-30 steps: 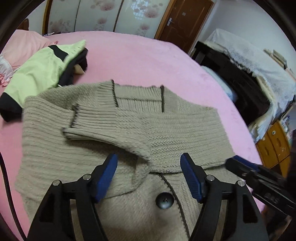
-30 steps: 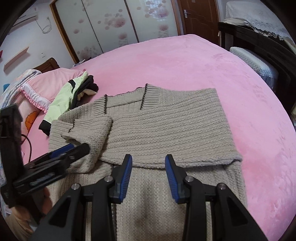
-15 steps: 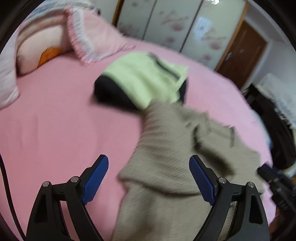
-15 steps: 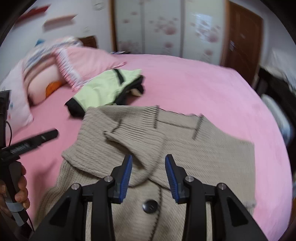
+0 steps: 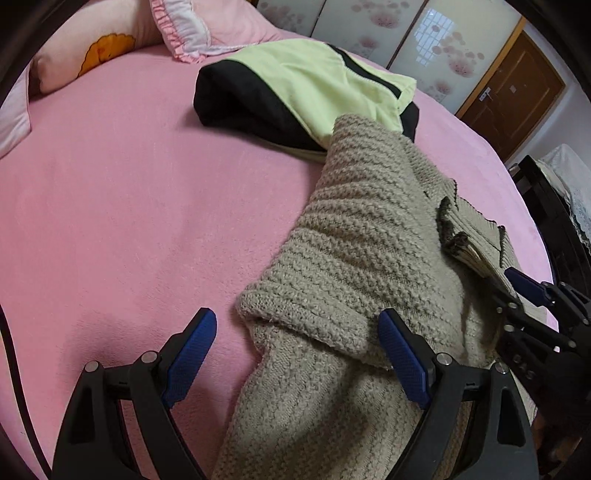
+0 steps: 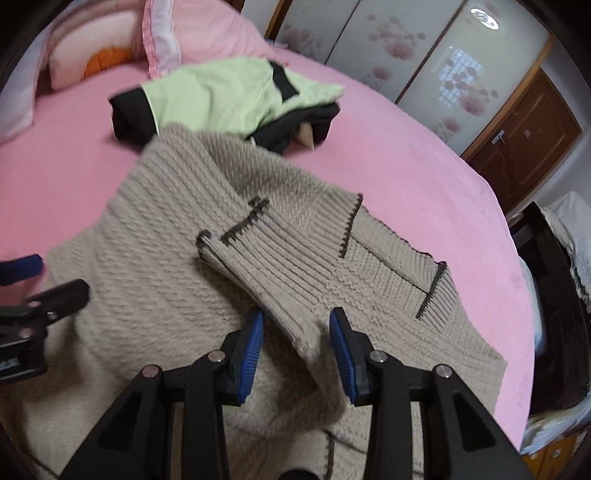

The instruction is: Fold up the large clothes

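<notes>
Green-and-black garment (image 6: 229, 99) touches the beige cardigan's (image 6: 177, 266) far edge.

sweater (image 6: 177, 295) hem: cut off below | green garment (image 6: 214, 99): partly hidden behind sweater

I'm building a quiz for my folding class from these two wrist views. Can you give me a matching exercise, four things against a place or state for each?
Things:
1. beige chunky-knit cardigan
2. light green and black garment
3. pink frilled pillow
4. left gripper

Places or states:
A. at the far edge of the pink bedspread, beyond the green garment
B. open, fingers either side of a folded knit corner
C. spread on the bed nearest both cameras, ribbed cuff folded across it
D. bundled on the bed just beyond the knit

Pairs: 1-C, 2-D, 3-A, 4-B
</notes>
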Demonstrator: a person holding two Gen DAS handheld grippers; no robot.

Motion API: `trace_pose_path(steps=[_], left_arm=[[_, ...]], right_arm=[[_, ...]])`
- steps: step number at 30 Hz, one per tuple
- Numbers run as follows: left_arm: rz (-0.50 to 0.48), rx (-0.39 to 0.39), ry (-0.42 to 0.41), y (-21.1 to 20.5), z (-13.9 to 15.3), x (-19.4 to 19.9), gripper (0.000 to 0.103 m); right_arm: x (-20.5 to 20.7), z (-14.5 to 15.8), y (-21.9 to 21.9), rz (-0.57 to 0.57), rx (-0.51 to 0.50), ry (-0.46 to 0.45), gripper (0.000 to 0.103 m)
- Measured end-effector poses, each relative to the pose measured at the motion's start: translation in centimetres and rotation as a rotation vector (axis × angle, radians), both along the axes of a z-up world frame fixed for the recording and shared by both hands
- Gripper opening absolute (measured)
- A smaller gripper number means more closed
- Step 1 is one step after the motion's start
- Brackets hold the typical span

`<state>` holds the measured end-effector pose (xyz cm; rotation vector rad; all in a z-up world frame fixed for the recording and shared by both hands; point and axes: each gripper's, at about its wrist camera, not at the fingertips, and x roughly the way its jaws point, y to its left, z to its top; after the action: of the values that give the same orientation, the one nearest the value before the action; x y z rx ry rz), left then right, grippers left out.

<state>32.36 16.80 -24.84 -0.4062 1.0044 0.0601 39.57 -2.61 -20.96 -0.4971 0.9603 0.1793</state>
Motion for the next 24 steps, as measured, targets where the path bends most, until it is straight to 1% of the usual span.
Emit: trace_pose_path(steps=[2,3,4,5,6,8,10,11,13,15,16,17,18,19,20,22,23,24], left_arm=[[0.006,-0.001,0.008,0.0,-0.3,0.1,0.088],[0.009,0.004,0.012,-0.1,-0.4,0.2,0.088],[0.011,0.009,0.015,-0.3,-0.4,0.3,0.088],[0.012,0.014,0.019,-0.4,-0.4,0.3,0.088],[0.017,0.019,0.022,-0.5,-0.3,0.2,0.088],[0.023,0.022,0.028,-0.6,-0.2,0.3,0.088],[0.029,0.03,0.033,-0.8,0.0,0.4,0.088],[0.031,0.031,0.034,-1.0,0.1,0.5,0.088],[0.028,0.029,0.035,-1.3,0.1,0.5,0.088],[0.016,0.016,0.031,-2.1,0.0,0.8,0.088],[0.011,0.02,0.034,-2.5,0.0,0.9,0.088],[0.001,0.034,0.042,-3.1,-0.2,1.0,0.088],[-0.007,0.049,0.05,-3.7,-0.4,1.2,0.088],[-0.013,0.069,0.058,-4.2,-0.6,1.3,0.088],[-0.021,0.095,0.064,-4.7,-0.8,1.4,0.088],[-0.03,0.123,0.059,-5.3,-0.7,1.4,0.088],[-0.036,0.13,0.056,-5.4,-0.6,1.4,0.088],[-0.041,0.131,0.057,-5.4,-0.5,1.4,0.088]], right_arm=[[0.4,-0.7,0.3,0.009,-0.036,0.009,0.035],[0.5,-1.0,0.3,0.008,-0.053,0.013,0.029],[0.6,-1.0,0.1,-0.003,-0.054,0.013,0.007],[0.7,-0.9,-0.2,-0.015,-0.044,0.013,0.007],[0.8,-0.3,-0.7,-0.035,-0.012,0.006,0.007],[1.0,1.7,-2.4,-0.077,0.065,-0.043,0.007],[1.0,4.7,-5.4,-0.157,0.159,-0.128,0.007],[1.0,5.5,-6.7,-0.19,0.197,-0.152,0.007],[0.7,7.4,-10.9,-0.299,0.313,-0.207,0.007],[0.0,7.7,-15.3,-0.406,0.421,-0.227,0.007],[-0.6,7.3,-17.3,-0.454,0.461,-0.23,0.008],[-1.0,6.5,-18.9,-0.5,0.474,-0.226,0.009],[-1.4,5.2,-20.2,-0.549,0.474,-0.201,0.012],[-1.6,3.2,-21.7,-0.599,0.484,-0.134,0.018],[-1.7,1.8,-22.5,-0.628,0.493,-0.073,0.02],[-2.2,-1.8,-24.6,-0.688,0.545,0.085,0.02],[-2.8,-2.9,-25.6,-0.699,0.591,0.12,0.02],[-3.6,-3.1,-26.4,-0.694,0.646,0.118,0.02]])
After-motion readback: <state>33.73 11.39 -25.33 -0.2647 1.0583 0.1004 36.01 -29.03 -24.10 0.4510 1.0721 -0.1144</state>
